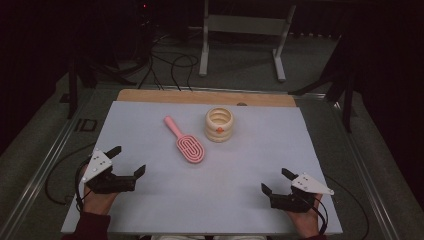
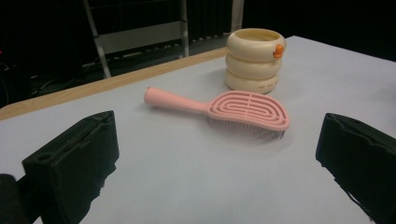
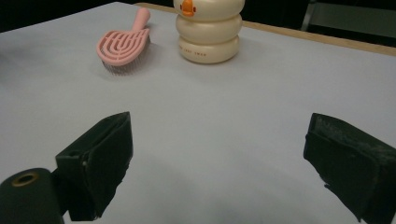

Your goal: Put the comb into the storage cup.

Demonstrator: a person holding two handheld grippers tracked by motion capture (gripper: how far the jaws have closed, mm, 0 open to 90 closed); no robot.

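Nearest the camera, a person's two hands rested at the front edge of a pale blue-grey table [image 1: 150, 210], each holding a black two-jaw gripper. The left gripper [image 1: 130, 161] sat at the front left corner with its jaws spread wide and nothing between them. The right gripper [image 1: 278, 181] sat at the front right corner, its jaws likewise wide apart and empty. Both pointed toward the middle of the table.

Farther in, near the table's centre, a pink hairbrush [image 1: 185, 141] lay flat with its bristles down, its handle angled toward the far left. In the left gripper view the hairbrush [image 2: 224, 109] lay straight ahead between the jaws, well apart from them. Just beyond it and slightly to the right stood a cream ringed holder [image 1: 219, 124], an open-topped cup shaped like stacked rings with a small orange mark on its side. Brush and holder stood near each other without touching.

Nothing had been picked up; the work looked to be at its very start, with both hands waiting. The likely next move called for one gripper to reach forward and close across the brush's narrow handle, probably to stand it in the holder.
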